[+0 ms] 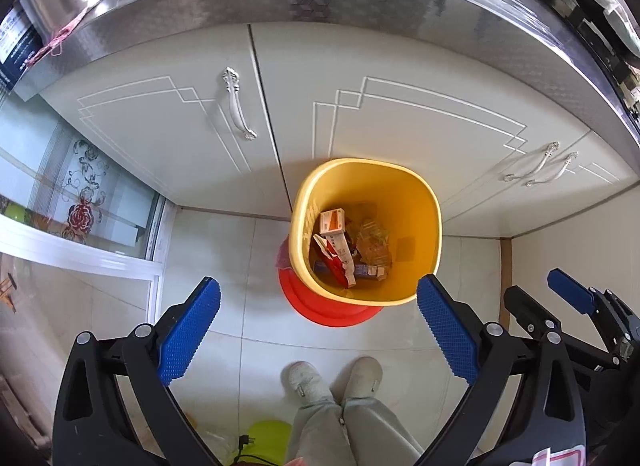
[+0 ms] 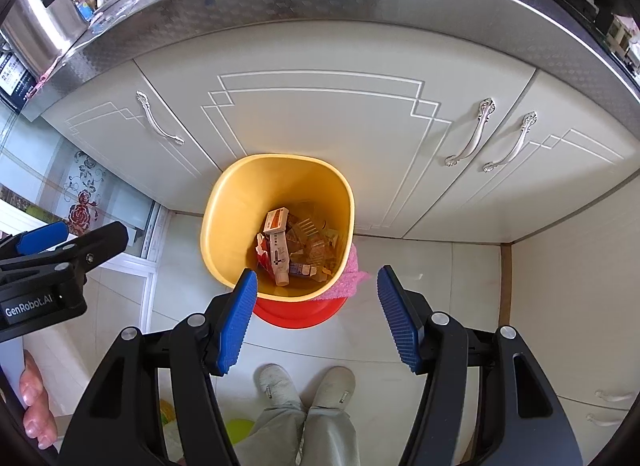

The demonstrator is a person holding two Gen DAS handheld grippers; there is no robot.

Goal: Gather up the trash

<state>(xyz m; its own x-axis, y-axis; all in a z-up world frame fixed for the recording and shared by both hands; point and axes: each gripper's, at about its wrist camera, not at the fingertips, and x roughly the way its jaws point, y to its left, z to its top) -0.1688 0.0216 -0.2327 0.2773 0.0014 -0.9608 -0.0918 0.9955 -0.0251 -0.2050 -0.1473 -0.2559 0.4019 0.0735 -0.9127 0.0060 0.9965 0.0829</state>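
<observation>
The left claw [image 1: 318, 298] stands wide open and holds nothing. The right claw [image 2: 316, 288] is about half open, also empty. Both hang above 1 yellow bin [image 2: 240, 201] on the floor by the cabinet doors [image 2: 320, 125]. Inside lie cartons [image 2: 278, 240] and clear wrappers [image 2: 316, 246]. Beneath it sits 1 red basin [image 2: 296, 312], with 1 pink cloth [image 2: 348, 278] alongside.

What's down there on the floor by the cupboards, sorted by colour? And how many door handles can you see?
Yellow: 1, the bin with trash inside
Red: 1, the basin under the bin
Pink: 1, the cloth beside the bin
Silver: 3, the cabinet handles
Total: 6
</observation>
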